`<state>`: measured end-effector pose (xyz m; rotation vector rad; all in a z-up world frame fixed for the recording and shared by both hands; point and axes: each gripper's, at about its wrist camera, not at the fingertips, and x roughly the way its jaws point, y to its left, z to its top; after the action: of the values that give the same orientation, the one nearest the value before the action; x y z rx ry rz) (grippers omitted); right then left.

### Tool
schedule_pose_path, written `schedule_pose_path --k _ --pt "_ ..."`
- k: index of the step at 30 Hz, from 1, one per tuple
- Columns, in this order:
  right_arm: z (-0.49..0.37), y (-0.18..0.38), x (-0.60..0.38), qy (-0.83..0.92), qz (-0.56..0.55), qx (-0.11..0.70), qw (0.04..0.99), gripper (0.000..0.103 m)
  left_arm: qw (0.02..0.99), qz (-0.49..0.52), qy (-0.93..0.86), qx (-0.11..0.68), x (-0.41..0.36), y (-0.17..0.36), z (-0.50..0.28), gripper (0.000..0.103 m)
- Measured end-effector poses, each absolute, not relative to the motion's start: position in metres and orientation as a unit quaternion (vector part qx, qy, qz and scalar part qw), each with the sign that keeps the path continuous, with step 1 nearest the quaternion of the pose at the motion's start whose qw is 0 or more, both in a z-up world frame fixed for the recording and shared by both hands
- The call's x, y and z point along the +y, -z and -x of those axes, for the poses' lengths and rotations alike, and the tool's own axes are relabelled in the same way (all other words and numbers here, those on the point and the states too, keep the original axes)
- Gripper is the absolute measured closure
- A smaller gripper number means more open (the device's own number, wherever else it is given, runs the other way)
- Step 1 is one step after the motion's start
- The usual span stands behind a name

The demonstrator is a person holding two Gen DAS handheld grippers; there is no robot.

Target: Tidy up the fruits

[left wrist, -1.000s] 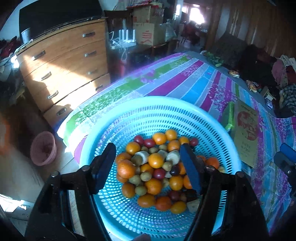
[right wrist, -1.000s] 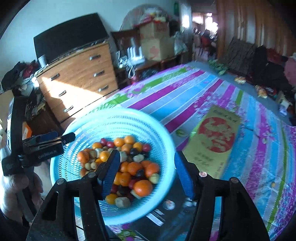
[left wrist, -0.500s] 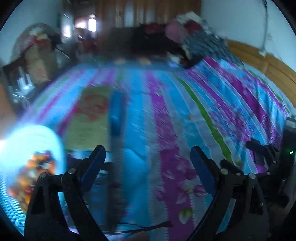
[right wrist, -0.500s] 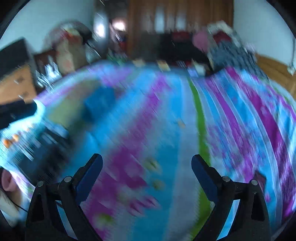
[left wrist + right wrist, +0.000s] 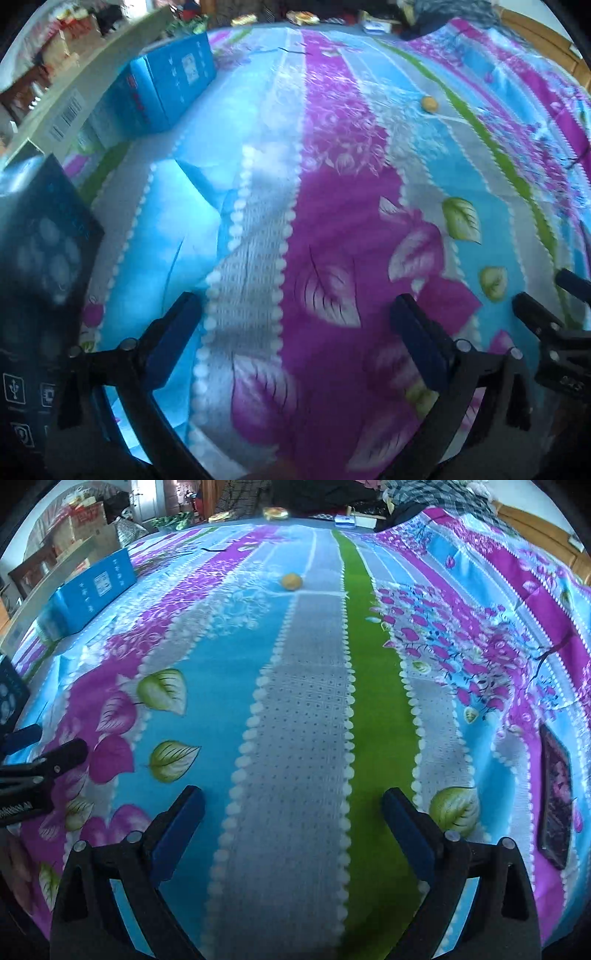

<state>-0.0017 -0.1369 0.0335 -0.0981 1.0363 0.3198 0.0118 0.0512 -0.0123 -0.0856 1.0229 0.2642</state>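
Fruit (image 5: 291,581) lone on bedspread (image 5: 303,709), well apart; both hand-held grippers (image 5: 293,339) (image 5: 293,827) agape, empty; pickup pending.

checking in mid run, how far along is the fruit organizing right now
Nothing looks done in these views. One small yellow-orange fruit lies loose on the striped bedspread, far ahead of both grippers. In hand: nothing; the left hand-held gripper and right hand-held gripper are both open and empty. Left: reaching that fruit, picking it up and putting it away. No basket is in view now.
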Motion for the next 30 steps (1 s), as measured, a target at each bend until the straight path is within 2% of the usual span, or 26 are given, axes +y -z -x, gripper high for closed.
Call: schedule_pose_path --k 6,30 --pt "-0.007 -0.025 -0.132 -0.135 0.024 0.456 0.88 0.0 0.868 0.028 -0.164 0.468 0.048 0.023 -0.027 0.0" --pt "-0.011 -0.023 -0.131 -0.125 0.013 0.456 0.881 0.0 0.872 0.028 -0.167 0.459 0.047 0.022 -0.023 0.0"
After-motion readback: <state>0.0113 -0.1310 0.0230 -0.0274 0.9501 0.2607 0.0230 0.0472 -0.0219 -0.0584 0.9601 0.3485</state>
